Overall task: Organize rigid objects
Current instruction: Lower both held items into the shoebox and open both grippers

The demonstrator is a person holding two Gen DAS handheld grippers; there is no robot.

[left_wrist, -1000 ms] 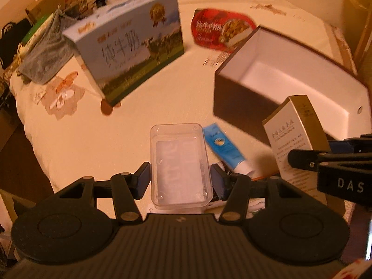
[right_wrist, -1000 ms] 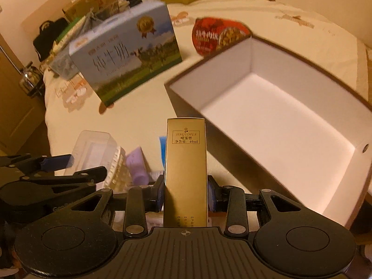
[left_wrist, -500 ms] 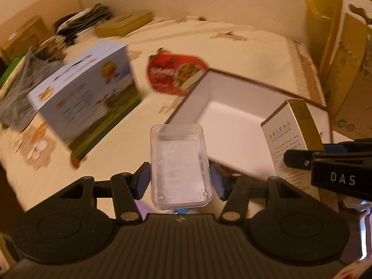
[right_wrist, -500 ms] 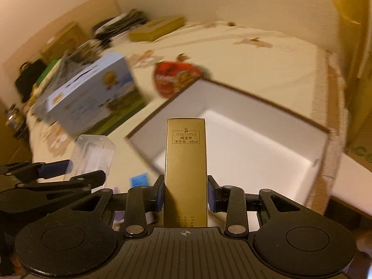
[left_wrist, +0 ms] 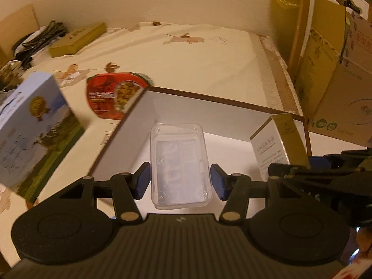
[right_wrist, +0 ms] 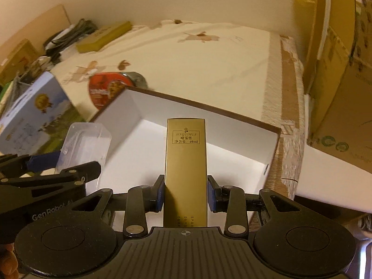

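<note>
My left gripper [left_wrist: 180, 181] is shut on a clear plastic case [left_wrist: 180, 165] and holds it over the open brown box with a white inside [left_wrist: 209, 114]. My right gripper [right_wrist: 184, 191] is shut on a tall gold carton [right_wrist: 186, 162], also above that box [right_wrist: 232, 139]. The gold carton shows at the right of the left wrist view [left_wrist: 276, 144]. The clear case shows at the left of the right wrist view [right_wrist: 86, 144].
A blue milk carton box [left_wrist: 34, 137] stands left of the open box. A red food pack [left_wrist: 111, 95] lies behind it. A flat olive box [left_wrist: 76, 39] and cables lie at the far left. Cardboard cartons [left_wrist: 337, 81] stand to the right of the table.
Both grippers have moved forward and right with their loads, from above the table's loose items to above the open box. The blue tube below has gone out of view.
</note>
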